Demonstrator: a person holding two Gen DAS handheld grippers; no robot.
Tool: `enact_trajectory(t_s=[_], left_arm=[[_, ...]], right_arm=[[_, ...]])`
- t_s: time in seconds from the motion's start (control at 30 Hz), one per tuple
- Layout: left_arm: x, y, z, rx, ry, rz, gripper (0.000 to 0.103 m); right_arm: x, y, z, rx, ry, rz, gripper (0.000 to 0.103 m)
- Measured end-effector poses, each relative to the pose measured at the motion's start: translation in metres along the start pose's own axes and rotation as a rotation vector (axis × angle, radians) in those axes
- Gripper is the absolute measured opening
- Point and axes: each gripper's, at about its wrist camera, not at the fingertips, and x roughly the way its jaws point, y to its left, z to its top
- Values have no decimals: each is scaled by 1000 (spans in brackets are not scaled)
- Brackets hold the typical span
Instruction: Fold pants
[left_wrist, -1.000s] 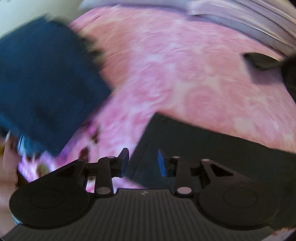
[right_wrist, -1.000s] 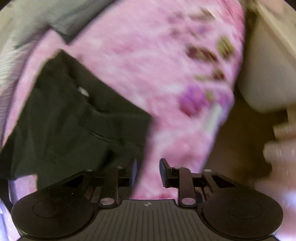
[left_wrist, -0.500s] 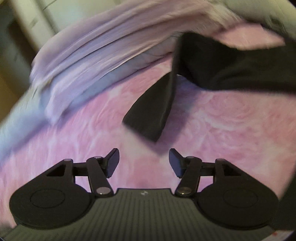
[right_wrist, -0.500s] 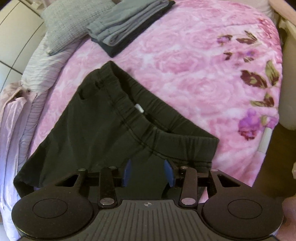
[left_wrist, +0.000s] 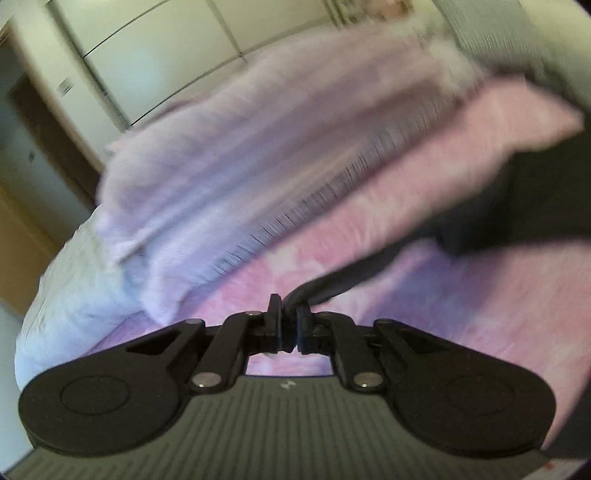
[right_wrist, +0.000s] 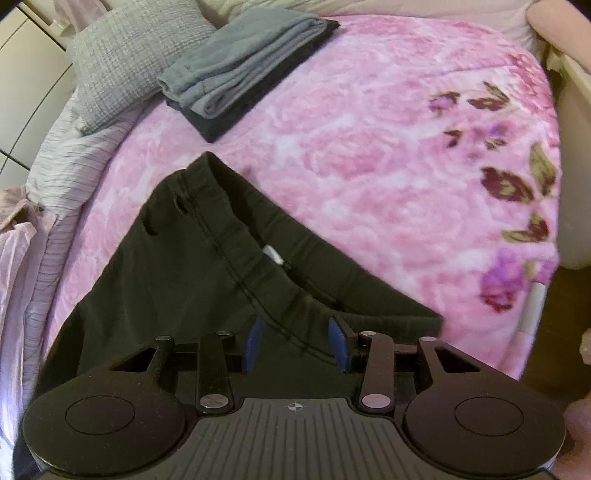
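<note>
Black pants (right_wrist: 177, 280) lie on a pink floral blanket (right_wrist: 388, 147), waistband toward the right, with a white label showing inside it. My right gripper (right_wrist: 295, 343) hangs just over the waistband, jaws open, blue pads apart with no cloth pinched. In the blurred left wrist view a thin end of the black pants (left_wrist: 332, 284) runs into my left gripper (left_wrist: 290, 325). Its jaws are closing and pinch that cloth. The rest of the pants (left_wrist: 535, 206) is a dark mass at the right.
A stack of folded grey and dark clothes (right_wrist: 243, 66) and a grey pillow (right_wrist: 122, 55) lie at the far side of the bed. A rumpled lilac striped sheet (left_wrist: 258, 147) runs along the blanket's edge. White wardrobe doors (left_wrist: 147, 55) stand behind it.
My left gripper swung across the bed to the end of the pants, opened wide, then closed on the cloth. My right gripper came over the waistband and its jaws widened a little.
</note>
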Motion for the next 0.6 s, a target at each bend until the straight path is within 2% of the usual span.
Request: enact_trajectory(t_s=[0.07,0.13,0.3,0.37,0.4,0.43,0.47,0.5,0.57,0.6], left_arm=[[-30,33,27,-90,40,-33,7],[-53,65,52,-216,117,-87,7],[-88,111,83,-434,288,-159,7],[-68,128,87,-517,362,-176,8],[-51,131,87,-525,383,-171,12],[-22,132,87,-517,400,-153,14],[6,135,83,-518,412,-151,21],[35,137,77,-524,427,-123,29],[86,142,59,-602,438,-14,30],[104,147,45,-667,433,1,36]], right_arm=[[5,10,0,-11,12,17,38],[8,23,-1,-40,24,37,38],[9,51,2,-165,-7,52,38],[15,60,1,-196,-22,47,38],[19,63,0,-198,-23,50,38],[24,66,-1,-191,-16,54,38],[29,68,-3,-179,-5,59,38],[33,70,-6,-165,14,66,38],[37,75,-10,-173,50,87,38],[36,78,-12,-195,58,93,38]])
